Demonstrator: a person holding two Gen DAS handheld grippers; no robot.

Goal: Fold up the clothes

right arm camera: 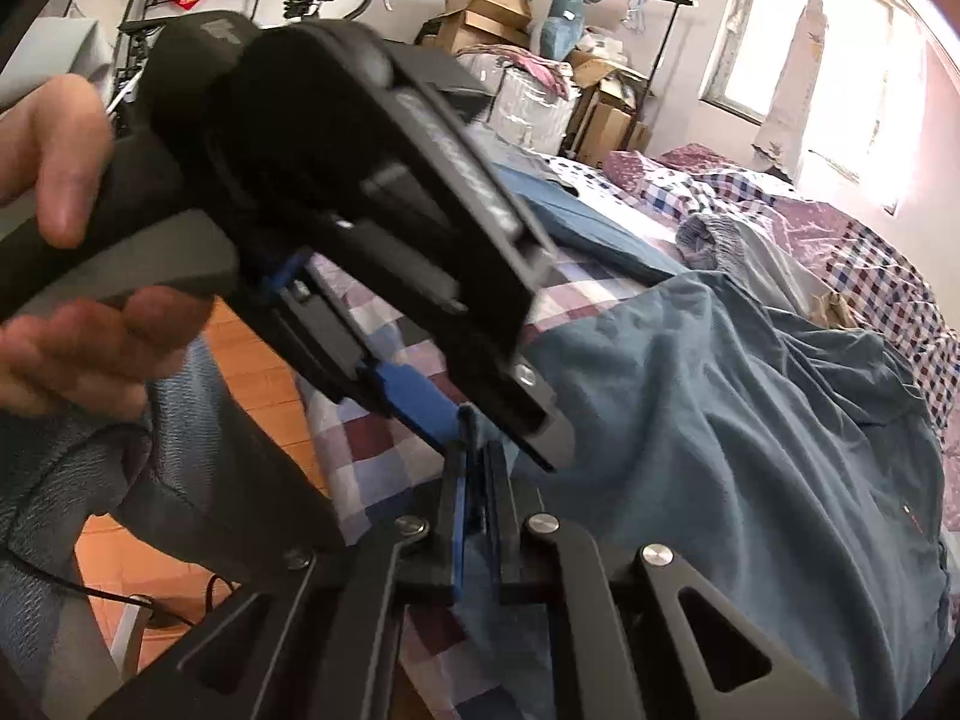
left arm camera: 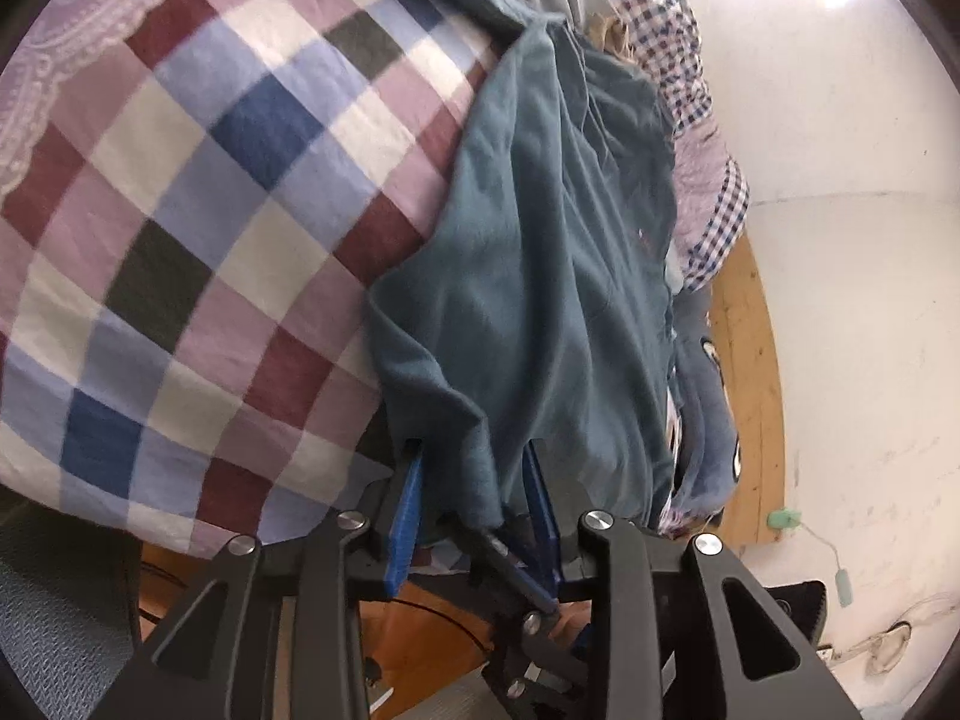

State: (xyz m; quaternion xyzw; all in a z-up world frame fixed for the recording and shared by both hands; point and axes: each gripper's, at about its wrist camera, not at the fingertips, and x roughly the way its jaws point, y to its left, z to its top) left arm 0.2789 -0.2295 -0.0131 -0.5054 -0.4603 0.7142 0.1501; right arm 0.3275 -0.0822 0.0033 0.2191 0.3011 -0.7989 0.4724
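Observation:
A teal garment lies rumpled on the checked bedsheet. My left gripper is open, its blue fingers spread wide, and a fold of the garment's near edge hangs between them. In the right wrist view the garment spreads across the bed. My right gripper is shut on a narrow strip of its edge. The left gripper's black housing, held by a hand, crosses just above the right gripper's fingertips.
More clothes are heaped further up the bed. A grey-blue garment hangs at the bed's side by a wooden board and white wall. Cardboard boxes, a rack and a bright window stand beyond. Orange wooden floor lies beside the bed.

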